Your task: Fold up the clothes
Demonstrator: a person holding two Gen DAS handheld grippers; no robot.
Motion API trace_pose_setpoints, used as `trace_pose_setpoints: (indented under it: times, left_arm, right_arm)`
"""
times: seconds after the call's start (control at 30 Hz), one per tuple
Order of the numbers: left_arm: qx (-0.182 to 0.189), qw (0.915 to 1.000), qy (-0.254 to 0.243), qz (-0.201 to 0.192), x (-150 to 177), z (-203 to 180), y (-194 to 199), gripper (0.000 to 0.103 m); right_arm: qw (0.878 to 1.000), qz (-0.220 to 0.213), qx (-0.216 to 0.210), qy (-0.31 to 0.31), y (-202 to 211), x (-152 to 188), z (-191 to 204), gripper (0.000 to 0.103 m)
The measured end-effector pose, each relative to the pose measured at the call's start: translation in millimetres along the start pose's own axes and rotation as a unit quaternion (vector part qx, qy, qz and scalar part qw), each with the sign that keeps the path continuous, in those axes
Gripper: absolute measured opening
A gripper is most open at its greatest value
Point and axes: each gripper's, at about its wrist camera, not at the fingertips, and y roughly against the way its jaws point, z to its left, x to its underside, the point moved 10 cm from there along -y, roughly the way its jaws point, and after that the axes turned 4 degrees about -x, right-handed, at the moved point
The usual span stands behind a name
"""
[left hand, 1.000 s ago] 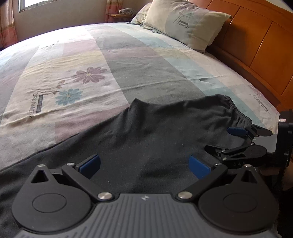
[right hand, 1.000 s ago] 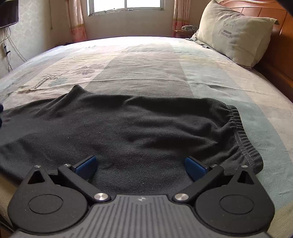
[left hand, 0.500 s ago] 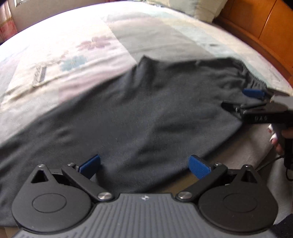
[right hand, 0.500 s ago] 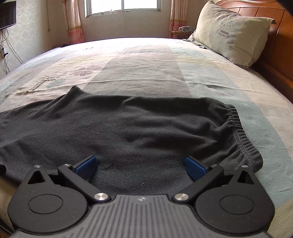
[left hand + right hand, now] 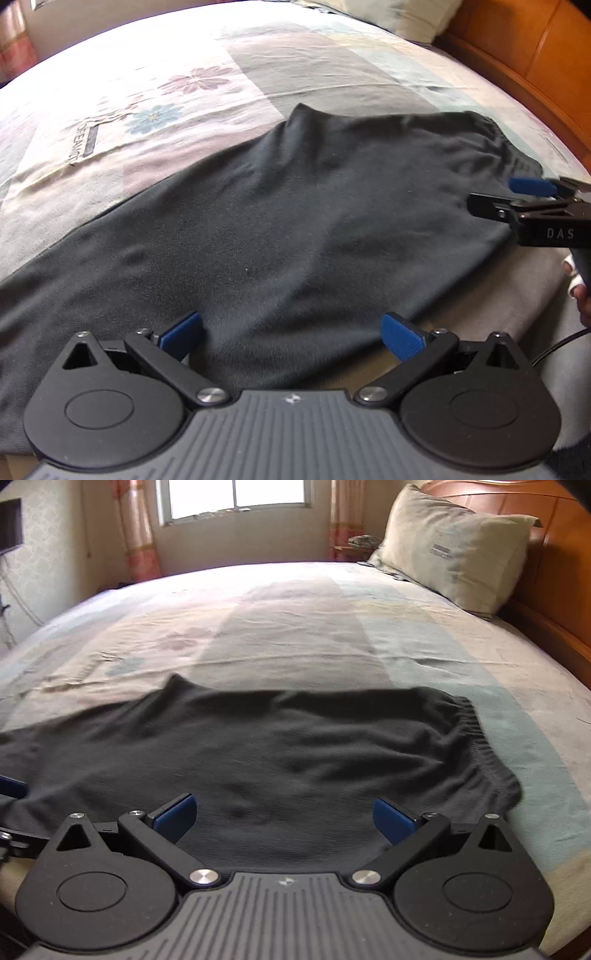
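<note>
A pair of black trousers [image 5: 314, 221] lies flat along the near edge of the bed, with the elastic waistband [image 5: 476, 738] at the right. My left gripper [image 5: 291, 334] is open over the near hem of the trousers and holds nothing. My right gripper [image 5: 282, 818] is open over the trousers [image 5: 277, 753] near the waist end and holds nothing. The right gripper also shows in the left wrist view [image 5: 517, 199], at the right by the waistband. A blue pad of the left gripper shows at the left edge of the right wrist view [image 5: 11, 786].
The bed has a pastel patchwork sheet [image 5: 295, 627] with flower prints [image 5: 155, 116]. A beige pillow [image 5: 454, 542] leans on the wooden headboard [image 5: 554, 572] at the far right. A window [image 5: 236, 494] and curtains are behind the bed. The bed's edge runs just below the trousers.
My left gripper has risen and tilted down over the trousers' near edge. My right gripper has pulled back and up a little. Both stay open and the trousers have not moved.
</note>
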Motion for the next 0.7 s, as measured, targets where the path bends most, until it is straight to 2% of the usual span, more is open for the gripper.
trace_pose_setpoints:
  times: [0.07, 0.2, 0.3, 0.37, 0.6, 0.7]
  left_arm:
    - [0.006, 0.9998, 0.006, -0.015, -3.9, 3.9, 7.2, 0.102]
    - [-0.018, 0.999, 0.035, -0.021, -3.6, 21.7, 6.6, 0.102]
    - [-0.005, 0.9985, 0.054, -0.002, 10.2, 27.2, 1.8, 0.102]
    - [0.0, 0.9989, 0.047, -0.008, 13.6, 30.3, 8.8, 0.102]
    - [-0.002, 0.9957, 0.084, -0.04, 0.8, 92.6, 47.0, 0.102]
    - [-0.024, 0.9925, 0.108, -0.05, -7.0, 146.5, 70.1, 0.102]
  right_arm:
    - [1.0, 0.005, -0.018, 0.019, -2.6, 0.7, 20.4, 0.103]
    - [0.996, 0.045, -0.031, 0.066, -20.2, 14.7, 54.6, 0.103]
    - [0.997, 0.038, -0.021, 0.066, -19.6, 18.3, 57.4, 0.103]
    - [0.997, 0.04, -0.026, 0.056, -18.5, 18.8, 54.7, 0.103]
    - [0.997, 0.046, -0.013, 0.057, -17.9, 20.2, 56.0, 0.103]
    - [0.997, 0.05, -0.011, 0.054, -17.3, 20.4, 56.0, 0.103]
